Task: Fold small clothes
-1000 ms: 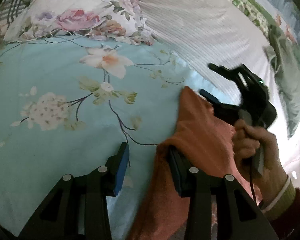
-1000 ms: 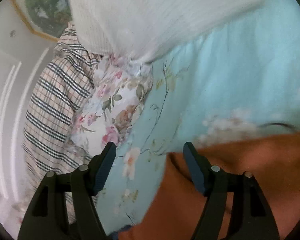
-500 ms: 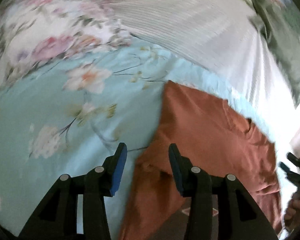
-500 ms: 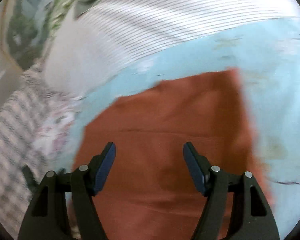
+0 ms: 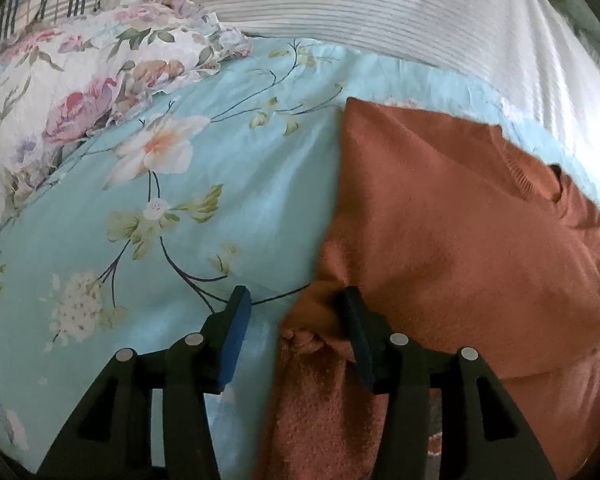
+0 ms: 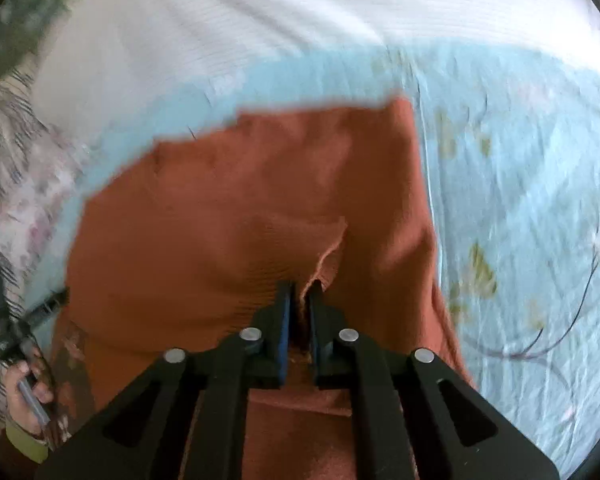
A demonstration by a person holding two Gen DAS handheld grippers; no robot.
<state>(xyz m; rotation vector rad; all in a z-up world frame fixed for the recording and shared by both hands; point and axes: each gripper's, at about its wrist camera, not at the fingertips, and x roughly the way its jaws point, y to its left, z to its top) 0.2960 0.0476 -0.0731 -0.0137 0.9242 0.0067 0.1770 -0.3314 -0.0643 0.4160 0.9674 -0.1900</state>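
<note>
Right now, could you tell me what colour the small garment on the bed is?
Rust orange, plain; the garment shows best in the left wrist view.

Right tongs (image 6: 300, 294) closing, pinching rust-orange garment (image 6: 228, 216).

A bed spread with a pale-blue floral sheet (image 5: 188, 216) carries a rust-orange garment (image 5: 452, 232) lying partly folded, with a flowered pillow (image 5: 100, 64) and a white ribbed cover (image 5: 380, 12) beyond it.
</note>
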